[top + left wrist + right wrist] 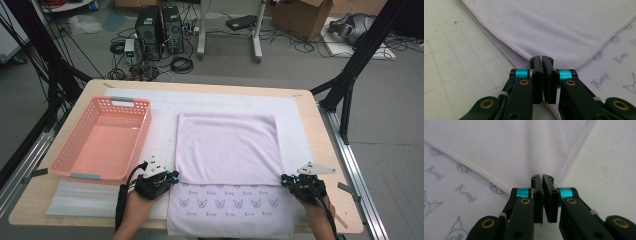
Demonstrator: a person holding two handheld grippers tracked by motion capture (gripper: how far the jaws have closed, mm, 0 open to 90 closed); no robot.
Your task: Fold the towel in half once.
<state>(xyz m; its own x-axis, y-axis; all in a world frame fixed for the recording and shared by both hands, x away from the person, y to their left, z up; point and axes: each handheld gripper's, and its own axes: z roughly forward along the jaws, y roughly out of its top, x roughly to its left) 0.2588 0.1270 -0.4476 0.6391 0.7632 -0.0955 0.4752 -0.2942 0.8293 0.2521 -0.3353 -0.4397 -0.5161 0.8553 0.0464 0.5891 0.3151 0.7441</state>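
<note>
Pinched shut on the towel's [227, 150] 2 folded-edge corners, left hand-held gripper [171, 176] and right hand-held gripper [285, 180], fold line running straight between them.

The room is lit evenly and softly from above; no strong lamp shows its direction. On the light wooden table [320, 150] the shadows are weak, only a thin dark line under the rim of the pink plastic basket [102, 137]. The high view is a little soft and grainy, and straight edges bend slightly near its borders. In both gripper views the pale lilac towel [554, 27] is bright, almost washed out, with fine weave lost. The black jaws close to the lens are a bit blurred, and the blue printed pattern at the side is out of focus.
</note>
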